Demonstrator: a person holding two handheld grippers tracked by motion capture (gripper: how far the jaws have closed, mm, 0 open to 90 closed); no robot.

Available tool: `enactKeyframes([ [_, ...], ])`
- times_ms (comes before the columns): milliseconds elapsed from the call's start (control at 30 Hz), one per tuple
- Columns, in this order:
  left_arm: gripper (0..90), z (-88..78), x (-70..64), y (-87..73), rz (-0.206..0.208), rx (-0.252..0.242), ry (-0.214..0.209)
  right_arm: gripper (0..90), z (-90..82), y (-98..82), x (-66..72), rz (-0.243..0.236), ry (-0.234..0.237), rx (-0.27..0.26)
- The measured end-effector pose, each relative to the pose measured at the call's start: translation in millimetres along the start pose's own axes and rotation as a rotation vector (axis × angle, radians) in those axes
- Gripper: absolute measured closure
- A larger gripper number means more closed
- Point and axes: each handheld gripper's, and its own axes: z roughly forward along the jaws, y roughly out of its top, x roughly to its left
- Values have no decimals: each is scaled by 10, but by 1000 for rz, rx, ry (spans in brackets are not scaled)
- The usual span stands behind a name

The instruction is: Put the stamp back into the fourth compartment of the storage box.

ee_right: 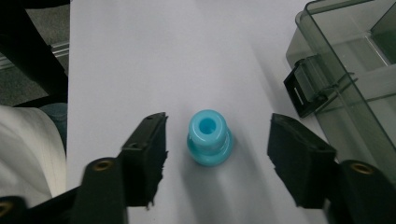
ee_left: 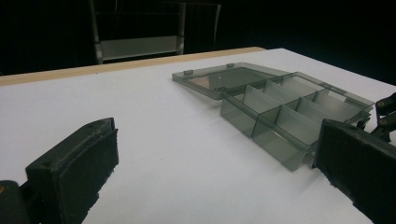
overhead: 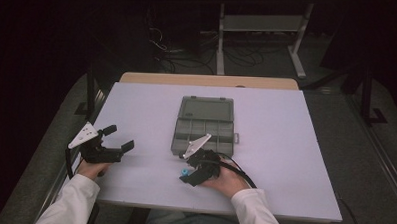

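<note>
One blue spool (ee_right: 209, 137), one open compartment box (overhead: 204, 124), two grippers, one table (overhead: 285, 145)

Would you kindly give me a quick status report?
Right gripper open, astride upright blue plastic spool; pads clear. Left gripper open, idle. Open grey compartment box beside; nothing blocking.

No text, label, brand or number can be read on the clear plastic box (overhead: 204, 124), the blue spool (ee_right: 209, 137) or the white surface (overhead: 136, 115); any fine moulded marks would be too small to make out here.
</note>
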Motion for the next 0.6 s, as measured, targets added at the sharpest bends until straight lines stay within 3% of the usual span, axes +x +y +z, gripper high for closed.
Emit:
enactKeyframes([
  [233,0,2,1,-1,0,-1,-2,540,-10,6,17,-22,19,-15],
  [400,0,1,3,0,-8,-5,-4,693,-12,5,27,-35,29,-16],
  [600,0,0,6,0,-7,-4,-3,712,-63,19,56,-54,1,-41],
])
